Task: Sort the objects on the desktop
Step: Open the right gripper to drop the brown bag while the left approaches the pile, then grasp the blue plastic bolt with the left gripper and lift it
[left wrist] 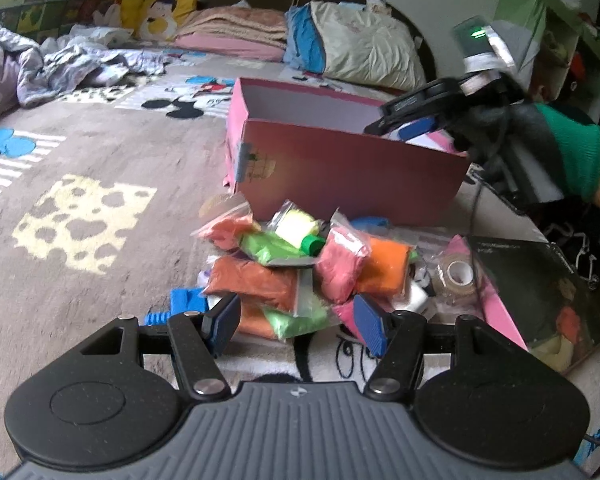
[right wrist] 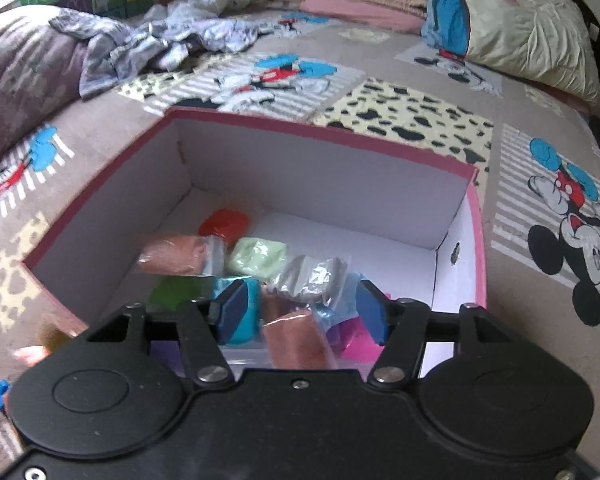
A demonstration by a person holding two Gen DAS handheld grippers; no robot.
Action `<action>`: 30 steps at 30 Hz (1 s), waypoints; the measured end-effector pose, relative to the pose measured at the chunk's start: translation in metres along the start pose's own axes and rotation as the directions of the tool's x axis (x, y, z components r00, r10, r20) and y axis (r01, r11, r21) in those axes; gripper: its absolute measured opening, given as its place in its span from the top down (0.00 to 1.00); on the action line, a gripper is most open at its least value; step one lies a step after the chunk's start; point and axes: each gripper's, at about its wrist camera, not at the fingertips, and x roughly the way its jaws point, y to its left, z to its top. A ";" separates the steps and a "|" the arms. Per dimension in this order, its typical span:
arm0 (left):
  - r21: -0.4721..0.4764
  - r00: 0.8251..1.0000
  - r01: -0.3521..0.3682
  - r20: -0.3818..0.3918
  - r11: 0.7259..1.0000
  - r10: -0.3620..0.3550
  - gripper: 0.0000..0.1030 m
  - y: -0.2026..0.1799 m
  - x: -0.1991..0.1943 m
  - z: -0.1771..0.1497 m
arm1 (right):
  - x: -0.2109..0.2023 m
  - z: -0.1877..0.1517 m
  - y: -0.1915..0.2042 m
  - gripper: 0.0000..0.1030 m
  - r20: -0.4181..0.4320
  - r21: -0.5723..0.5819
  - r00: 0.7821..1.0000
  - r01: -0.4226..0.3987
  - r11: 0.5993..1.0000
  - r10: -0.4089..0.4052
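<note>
Bags of coloured clay (left wrist: 300, 268) lie heaped on the bed cover (left wrist: 80, 152), just in front of the near wall of a pink cardboard box (left wrist: 340, 176). Orange, green, pink and pale yellow bags overlap one another in the heap. A roll of tape (left wrist: 456, 278) lies just right of the heap, and a blue plastic piece (left wrist: 186, 304) sits at its left edge. More bags (right wrist: 256, 264) already lie on the white floor of the box: brown, red-orange, pale green, silver, teal and pink ones, bunched toward the near side.

Left tool (left wrist: 296, 320) hangs just above the near edge of the heap, its jaws spread and nothing pinched; an orange bag and a green bag show in the gap below. Right tool (right wrist: 300, 312), gripped by a hand in a green and black glove (left wrist: 540, 148), points down into the box over its near right corner. Its jaws are spread, with a brown bag (right wrist: 298, 340) below the gap and neither pad pressing on it.

A dark flat lid or book (left wrist: 540, 292) lies right of the heap. Pillows (left wrist: 364, 44) and folded blankets (left wrist: 232, 28) line the headboard.
</note>
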 end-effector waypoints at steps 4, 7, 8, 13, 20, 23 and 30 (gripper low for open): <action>0.001 0.999 -0.036 -0.029 0.999 0.036 0.41 0.001 0.001 -0.001 | -0.030 -0.012 0.010 0.37 0.061 -0.007 0.998 -0.025 1.000 0.025; -0.008 0.998 -0.043 -0.044 0.999 0.043 0.41 0.003 0.001 -0.003 | -0.051 -0.028 0.017 0.36 0.097 0.008 0.994 -0.056 0.998 0.055; -0.004 0.997 -0.052 -0.051 0.999 0.052 0.41 0.003 0.001 -0.004 | -0.057 -0.033 0.019 0.35 0.107 0.014 0.992 -0.065 0.998 0.063; 0.009 0.995 -0.067 -0.068 0.998 0.067 0.41 0.003 0.001 -0.006 | -0.081 -0.062 0.032 0.34 0.145 0.045 0.985 -0.102 0.994 0.095; 0.024 0.994 -0.074 -0.075 0.997 0.075 0.41 0.000 0.001 -0.007 | -0.103 -0.101 0.052 0.34 0.146 0.029 0.984 -0.108 0.994 0.102; 0.032 0.995 -0.069 -0.075 0.997 0.071 0.41 -0.002 0.001 -0.009 | -0.111 -0.115 0.060 0.29 0.143 0.024 0.984 -0.111 0.994 0.106; 0.076 0.998 -0.018 -0.063 0.997 0.023 0.41 -0.001 -0.006 -0.024 | -0.127 -0.155 0.082 0.28 0.139 0.017 0.984 -0.114 0.993 0.111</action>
